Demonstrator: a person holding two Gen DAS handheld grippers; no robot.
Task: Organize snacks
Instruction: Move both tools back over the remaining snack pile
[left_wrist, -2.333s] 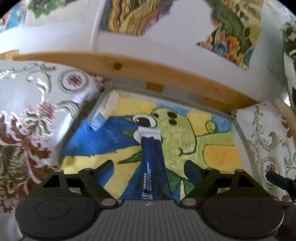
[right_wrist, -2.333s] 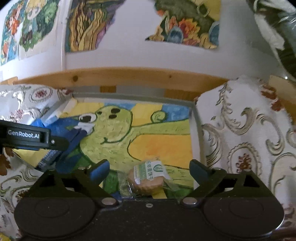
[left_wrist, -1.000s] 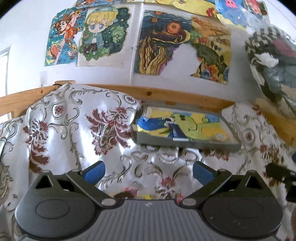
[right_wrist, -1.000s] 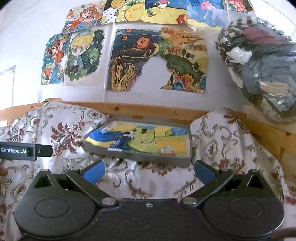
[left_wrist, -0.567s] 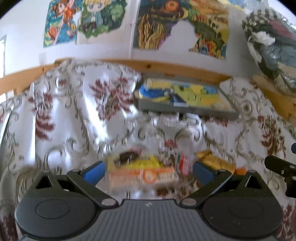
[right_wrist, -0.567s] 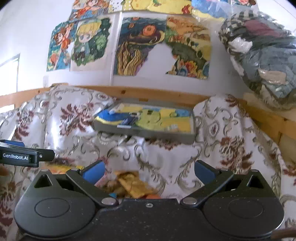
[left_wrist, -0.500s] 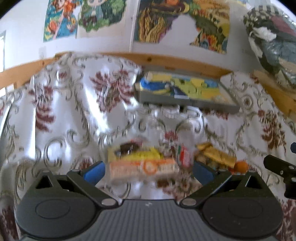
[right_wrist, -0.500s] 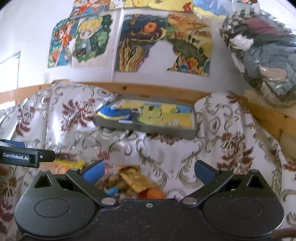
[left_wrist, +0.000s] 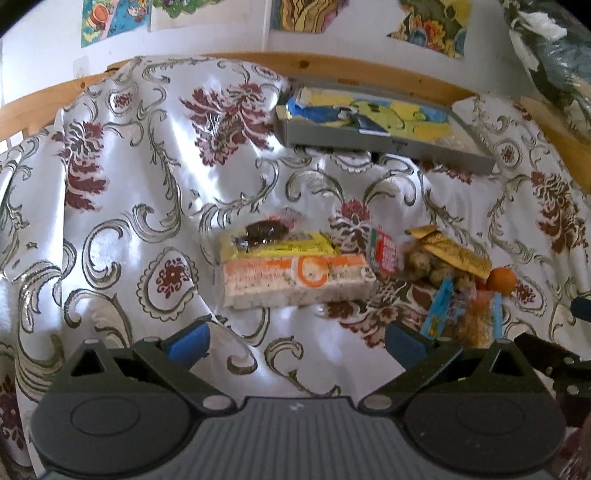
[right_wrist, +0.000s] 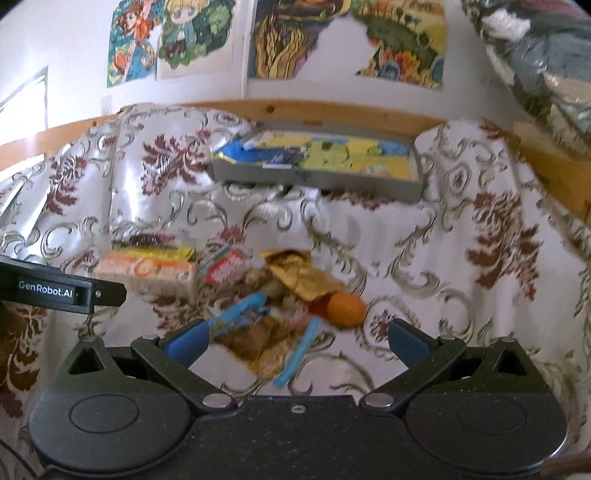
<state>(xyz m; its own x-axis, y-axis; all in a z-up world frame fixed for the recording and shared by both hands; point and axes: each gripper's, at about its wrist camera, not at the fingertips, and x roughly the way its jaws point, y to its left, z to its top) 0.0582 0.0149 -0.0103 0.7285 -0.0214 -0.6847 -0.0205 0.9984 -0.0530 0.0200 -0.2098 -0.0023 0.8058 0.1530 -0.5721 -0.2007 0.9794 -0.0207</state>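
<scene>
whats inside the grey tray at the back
In the grey tray: a dark blue packet lying on a painted yellow, green and blue lining, another blue wrapper at its left end. The near wall hides anything low behind it.

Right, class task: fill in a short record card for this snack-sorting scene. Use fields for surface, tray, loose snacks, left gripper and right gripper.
surface: floral tablecloth
tray: grey tray at the back, painted liner, a dark blue packet inside
loose snacks: orange-and-white cracker pack, yellow packet behind it, gold wrapper, blue-edged snack bag, small orange fruit
left gripper: open, empty, facing the cracker pack
right gripper: open, empty, over the blue-edged snack bag
</scene>
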